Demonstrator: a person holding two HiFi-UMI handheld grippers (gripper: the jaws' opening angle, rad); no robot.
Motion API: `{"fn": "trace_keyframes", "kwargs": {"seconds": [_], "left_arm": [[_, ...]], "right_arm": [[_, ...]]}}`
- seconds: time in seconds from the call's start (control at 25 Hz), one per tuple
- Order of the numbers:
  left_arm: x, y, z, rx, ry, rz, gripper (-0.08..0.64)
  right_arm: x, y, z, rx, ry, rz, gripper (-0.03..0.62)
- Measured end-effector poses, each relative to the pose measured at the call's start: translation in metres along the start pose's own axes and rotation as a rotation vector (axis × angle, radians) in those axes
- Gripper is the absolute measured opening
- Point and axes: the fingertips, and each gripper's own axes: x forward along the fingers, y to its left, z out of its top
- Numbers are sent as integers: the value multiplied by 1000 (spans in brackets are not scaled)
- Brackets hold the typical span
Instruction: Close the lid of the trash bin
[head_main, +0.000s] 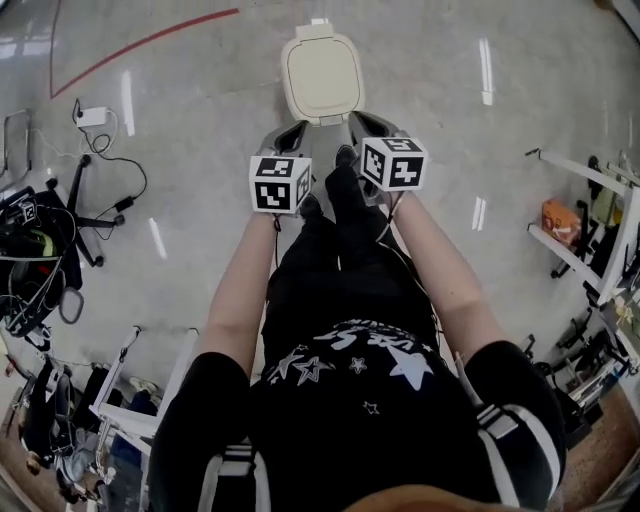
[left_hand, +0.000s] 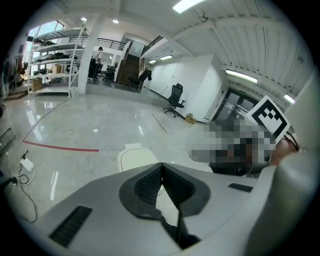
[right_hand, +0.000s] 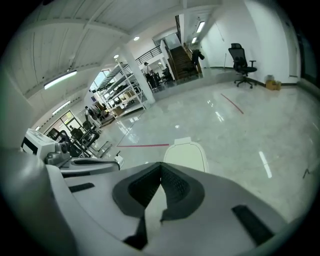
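Observation:
A cream trash bin (head_main: 322, 75) stands on the glossy floor just ahead of me. Its rounded lid (head_main: 322, 72) seems to lie flat on top, with a small tab at the far edge. My left gripper (head_main: 303, 130) and right gripper (head_main: 362, 122) are held side by side at the bin's near edge, above the floor. Both are shut with nothing between the pads. The bin (left_hand: 134, 157) shows past the left gripper (left_hand: 161, 165) in the left gripper view. In the right gripper view the bin (right_hand: 186, 155) lies just beyond the right gripper (right_hand: 161, 164).
A red line (head_main: 140, 45) crosses the floor at the far left. A power strip (head_main: 92, 117) with cables and a black stand (head_main: 85, 215) lie to the left. White racks (head_main: 585, 230) stand at the right, more racks (head_main: 130, 400) at the lower left. An office chair (right_hand: 242, 62) stands far off.

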Motion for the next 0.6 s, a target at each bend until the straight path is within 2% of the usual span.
{"fn": "trace_keyframes", "kwargs": {"seconds": [0.24, 0.4, 0.6], "left_arm": [[-55, -15, 20, -5, -54, -19, 12], [-85, -22, 40, 19, -102, -21, 12], [-110, -31, 51, 42, -133, -27, 12]], "right_arm": [[-53, 36, 36, -33, -127, -3, 6], [-85, 49, 56, -42, -221, 5, 6], [-117, 68, 60, -72, -262, 56, 6]]}}
